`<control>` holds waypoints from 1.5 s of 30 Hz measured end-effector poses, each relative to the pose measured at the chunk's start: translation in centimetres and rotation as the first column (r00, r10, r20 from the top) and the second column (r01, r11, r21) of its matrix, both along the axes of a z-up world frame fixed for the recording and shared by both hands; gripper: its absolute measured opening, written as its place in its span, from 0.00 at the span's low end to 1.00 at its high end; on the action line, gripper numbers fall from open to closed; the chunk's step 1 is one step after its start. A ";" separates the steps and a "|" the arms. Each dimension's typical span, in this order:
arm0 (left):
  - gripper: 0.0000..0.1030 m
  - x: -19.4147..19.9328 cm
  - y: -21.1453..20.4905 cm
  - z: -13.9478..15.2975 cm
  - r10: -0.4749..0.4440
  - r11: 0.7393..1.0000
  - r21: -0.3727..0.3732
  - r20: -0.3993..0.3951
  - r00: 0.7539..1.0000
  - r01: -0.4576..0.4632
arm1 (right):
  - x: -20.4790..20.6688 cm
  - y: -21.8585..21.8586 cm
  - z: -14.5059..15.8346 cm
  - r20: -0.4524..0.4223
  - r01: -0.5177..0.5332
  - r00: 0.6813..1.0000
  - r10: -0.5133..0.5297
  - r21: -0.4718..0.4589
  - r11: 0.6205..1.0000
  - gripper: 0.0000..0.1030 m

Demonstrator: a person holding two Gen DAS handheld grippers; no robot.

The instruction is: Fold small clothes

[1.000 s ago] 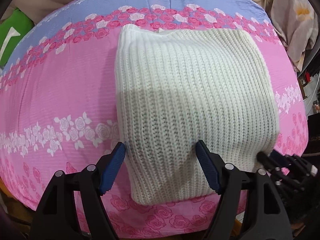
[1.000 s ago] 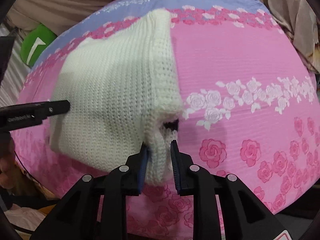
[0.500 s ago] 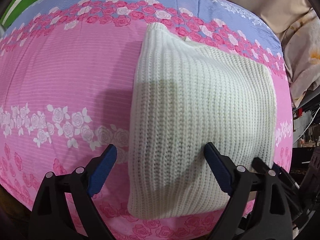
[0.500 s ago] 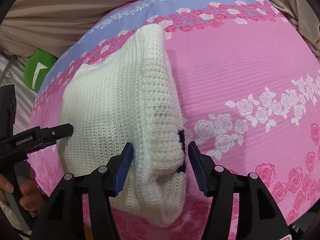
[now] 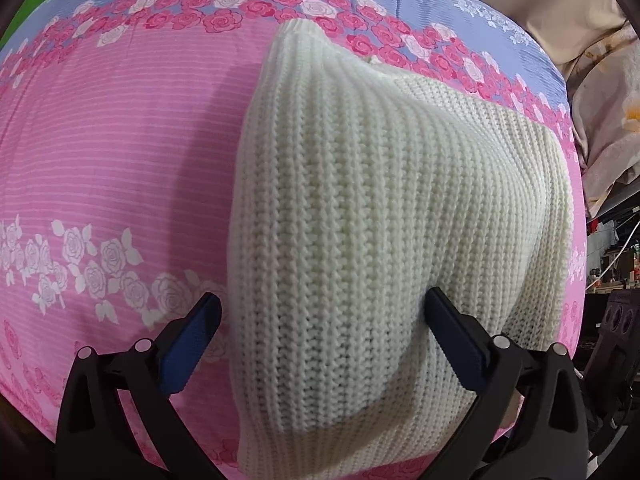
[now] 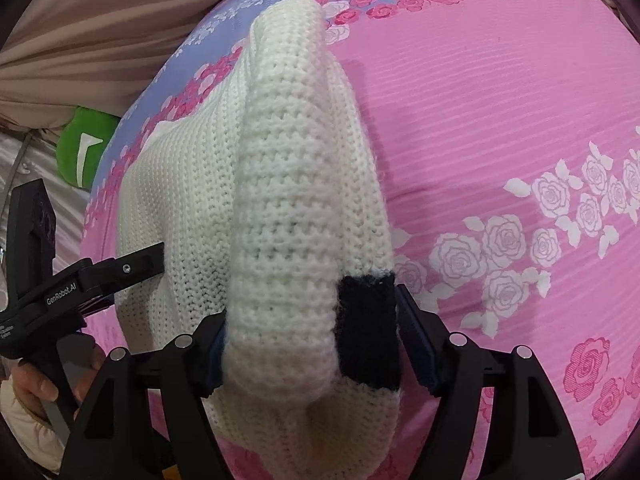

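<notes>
A folded cream knit sweater (image 5: 380, 220) lies on a pink rose-print bed sheet (image 5: 112, 168). My left gripper (image 5: 324, 336) is open, its blue pads astride the sweater's near left edge. In the right wrist view the sweater (image 6: 288, 208) shows a thick folded right edge with a black patch (image 6: 366, 328). My right gripper (image 6: 310, 344) is open wide, its jaws on either side of that folded edge. The left gripper (image 6: 132, 268) also shows at the left of the right wrist view, held by a hand.
The sheet (image 6: 500, 128) has a blue band with roses along the far side. A green item (image 6: 84, 148) and beige fabric (image 6: 100, 20) lie beyond the bed's far left. Floral cloth (image 5: 612, 120) hangs at the right. The bed's near edge is just below the grippers.
My right gripper has opened from shut on the sweater's folded edge and moved closer over it. My left gripper has moved closer and stayed open.
</notes>
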State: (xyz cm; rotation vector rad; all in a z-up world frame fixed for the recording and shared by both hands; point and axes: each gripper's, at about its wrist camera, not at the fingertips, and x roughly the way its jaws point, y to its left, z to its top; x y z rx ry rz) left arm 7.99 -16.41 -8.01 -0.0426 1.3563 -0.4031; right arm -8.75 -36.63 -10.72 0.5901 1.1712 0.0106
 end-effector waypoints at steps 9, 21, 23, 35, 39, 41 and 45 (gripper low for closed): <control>0.57 0.9 -0.2 0.8 -0.089 0.989 -0.123 -0.047 0.995 0.083 | 0.3 0.9 1.5 0.021 -0.006 1.000 0.006 0.009 1.000 0.42; 0.37 0.2 2.7 14.0 -0.232 0.918 -0.295 0.141 0.962 0.264 | -2.9 4.6 15.7 0.314 0.059 0.949 -0.037 -0.059 0.997 0.35; 0.37 0.3 4.3 17.0 -0.243 0.895 -0.330 0.203 0.949 0.300 | -3.3 5.9 18.5 0.382 0.066 0.924 -0.027 -0.089 0.994 0.35; 0.37 5.1 15.9 27.5 -0.129 0.872 -0.359 0.487 0.864 0.332 | 2.4 15.8 27.2 0.643 0.037 0.764 0.053 -0.126 0.991 0.35; 0.50 10.4 18.5 21.6 -0.083 0.936 -0.273 0.441 0.893 0.221 | 9.1 17.9 19.9 0.501 -0.003 0.863 0.065 -0.124 0.992 0.48; 0.51 12.9 19.5 15.8 -0.055 0.979 -0.159 0.396 0.917 0.128 | 11.2 18.5 14.5 0.361 0.047 0.932 0.019 -0.172 0.984 0.48; 0.44 13.8 23.8 8.5 0.039 0.996 -0.084 0.255 0.966 -0.018 | 10.0 19.8 9.4 0.212 0.066 0.977 -0.029 -0.167 0.984 0.37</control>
